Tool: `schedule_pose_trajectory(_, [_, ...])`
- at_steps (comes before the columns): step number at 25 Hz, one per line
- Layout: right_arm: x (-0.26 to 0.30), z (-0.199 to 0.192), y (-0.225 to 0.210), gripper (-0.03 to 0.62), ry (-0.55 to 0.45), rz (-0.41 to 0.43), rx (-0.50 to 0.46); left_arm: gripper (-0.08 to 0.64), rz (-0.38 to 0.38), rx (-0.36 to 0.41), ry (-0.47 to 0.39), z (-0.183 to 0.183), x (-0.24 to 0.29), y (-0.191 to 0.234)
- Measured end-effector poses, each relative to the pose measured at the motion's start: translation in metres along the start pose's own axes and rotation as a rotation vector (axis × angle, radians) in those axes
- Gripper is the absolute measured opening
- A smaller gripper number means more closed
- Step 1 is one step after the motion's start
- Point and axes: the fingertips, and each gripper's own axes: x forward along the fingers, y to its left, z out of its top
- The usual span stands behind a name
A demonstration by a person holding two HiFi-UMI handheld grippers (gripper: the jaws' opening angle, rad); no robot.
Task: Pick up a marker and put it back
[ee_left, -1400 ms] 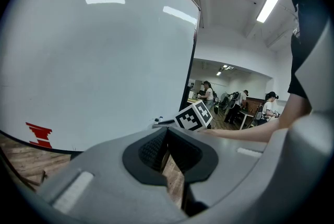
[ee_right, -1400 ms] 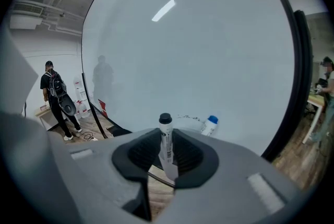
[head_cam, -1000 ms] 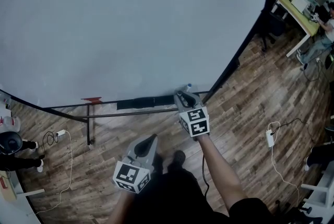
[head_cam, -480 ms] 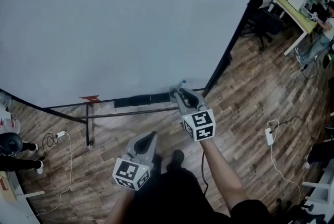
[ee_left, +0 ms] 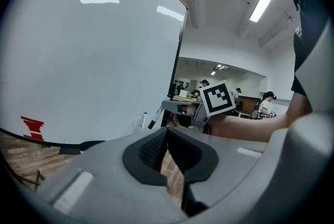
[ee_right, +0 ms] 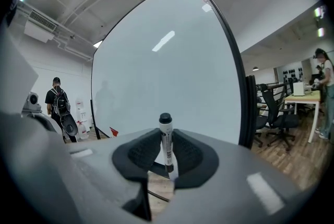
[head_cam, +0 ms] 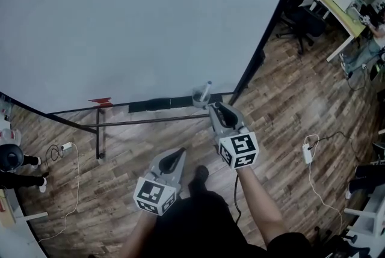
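While we pinch a black-capped marker (ee_right: 166, 139) in our right tongs (ee_right: 167, 154), the clear cup (head_cam: 199, 98) stands just ahead of their tips.
We hold the marker upright between the pads, cap up and lower end free. We judge that this keeps it lined up with the cup's mouth, though we cannot tell whether it is coming out or going back in. The cup sits at the foot of the whiteboard (head_cam: 138, 22), at the end of the dark ledge (head_cam: 157, 104), and a blue-tipped marker (head_cam: 208, 87) leans in it. Our left tongs (ee_left: 167, 151) are pressed together on nothing and hang low near our body, presumably because one hand is enough here and this keeps them clear of the cup.
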Motion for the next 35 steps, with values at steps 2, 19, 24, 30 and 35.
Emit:
schedule_pose_trajectory(2, [-0.010, -0.003, 0.002, 0.077, 0.002, -0.008, 0.006, 0.011, -0.003, -0.005, -0.002, -0.003, -0.005, 0.001])
schedule_pose_trajectory(19, [-0.090, -0.024, 0.110, 0.076, 0.037, -0.096, 0.026, 0.011, -0.067, -0.003, -0.045, -0.019, -0.099, 0.028])
schedule_pose_trajectory(24, [-0.117, -0.038, 0.162, 0.077, 0.047, -0.102, 0.048, 0.011, -0.093, -0.025, -0.047, -0.035, -0.136, 0.024])
schedule_pose_trajectory(30, [-0.154, -0.038, 0.205, 0.077, 0.032, -0.121, 0.046, 0.011, -0.143, -0.015, -0.041, -0.048, -0.167, 0.016])
schedule_pose_trajectory(35, [-0.186, -0.039, 0.226, 0.076, 0.009, -0.170, 0.043, 0.011, -0.181, -0.010, -0.027, -0.062, -0.185, 0.009])
